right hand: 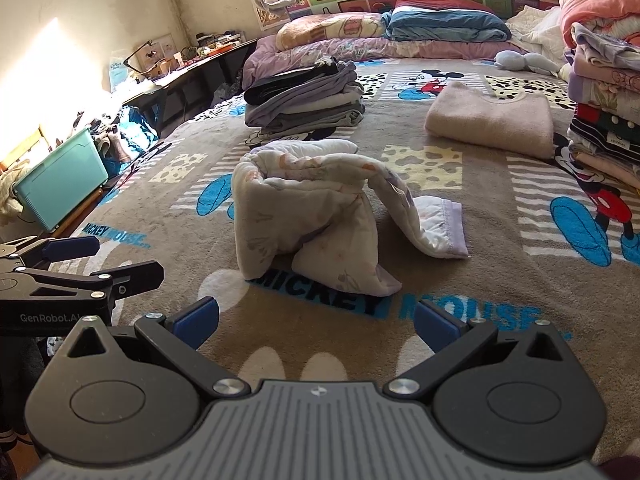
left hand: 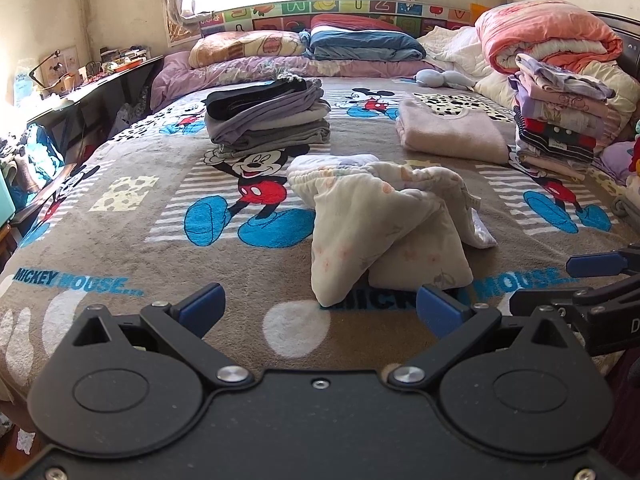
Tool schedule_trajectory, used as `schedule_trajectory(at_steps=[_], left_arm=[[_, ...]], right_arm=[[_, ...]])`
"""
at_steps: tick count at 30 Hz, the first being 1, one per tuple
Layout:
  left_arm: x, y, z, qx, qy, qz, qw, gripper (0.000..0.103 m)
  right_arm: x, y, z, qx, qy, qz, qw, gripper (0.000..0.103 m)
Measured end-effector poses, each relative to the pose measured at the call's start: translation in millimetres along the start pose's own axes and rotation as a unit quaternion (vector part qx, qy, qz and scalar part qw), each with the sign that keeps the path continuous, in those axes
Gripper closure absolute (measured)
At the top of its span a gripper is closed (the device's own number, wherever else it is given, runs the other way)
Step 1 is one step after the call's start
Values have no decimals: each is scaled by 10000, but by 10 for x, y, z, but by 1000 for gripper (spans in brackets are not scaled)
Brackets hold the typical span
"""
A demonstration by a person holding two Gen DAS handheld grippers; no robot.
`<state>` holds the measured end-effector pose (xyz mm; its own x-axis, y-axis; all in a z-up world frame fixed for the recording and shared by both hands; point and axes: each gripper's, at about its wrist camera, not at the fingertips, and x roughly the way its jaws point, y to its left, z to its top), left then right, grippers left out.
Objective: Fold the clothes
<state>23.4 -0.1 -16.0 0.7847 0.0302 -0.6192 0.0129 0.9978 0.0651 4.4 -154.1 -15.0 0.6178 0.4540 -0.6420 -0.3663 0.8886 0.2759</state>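
Left wrist view. Left gripper [left hand: 318,306]: blue-padded fingers spread wide, holding nothing, low over the bed blanket [left hand: 120,240]. Pale printed garment [left hand: 380,224]: a quilted, loosely bunched heap just ahead of the fingers, its near edge between the two pads and covering part of the blanket lettering. Behind it to the left, a grey and black folded stack [left hand: 266,114]. To the right, a folded pink sweater [left hand: 452,130], then a tall mixed stack [left hand: 560,116] at the bed's right side, its far edge cut off. Right gripper [left hand: 592,280]: enters at the right edge, only partly in frame, jaws apart. Rolled orange quilt [left hand: 548,36] and pillows [left hand: 248,46] along the headboard. Window blown out by daylight. Readable: "MICKEY MOUSE..." on the blanket at left; a second copy is half hidden under the garment.

Right wrist view. Right gripper [right hand: 316,320]: fingers spread, empty, close to the blanket [right hand: 500,240]. Pale printed garment [right hand: 320,216]: directly ahead, standing in folds, a lilac-trimmed cuff lying flat to its right. Left gripper [right hand: 88,260]: at the left edge, jaws parted, body marked "GenRobot.AI", the last letters cut off. Teal storage box [right hand: 60,184] on the floor beside the bed. Cluttered dark shelf [right hand: 192,64] along the wall, its contents too small to identify. Blanket lettering "MICKEY MOUSE" is partly covered by the garment's hem.
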Motion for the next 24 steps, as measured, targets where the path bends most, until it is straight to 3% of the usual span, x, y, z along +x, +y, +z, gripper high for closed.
schedule_trajectory(at_steps=[5, 15, 24], left_arm=[[113, -8, 18, 13, 71, -15, 10000, 0], [355, 51, 84, -62, 214, -132, 9997, 0], [560, 230, 243, -422, -42, -614, 9972, 0]], right_arm=[[105, -44, 5, -15, 87, 10, 10000, 0], [308, -254, 66, 470, 120, 567, 9972, 0], [538, -541, 242, 813, -171, 645, 9945, 0]])
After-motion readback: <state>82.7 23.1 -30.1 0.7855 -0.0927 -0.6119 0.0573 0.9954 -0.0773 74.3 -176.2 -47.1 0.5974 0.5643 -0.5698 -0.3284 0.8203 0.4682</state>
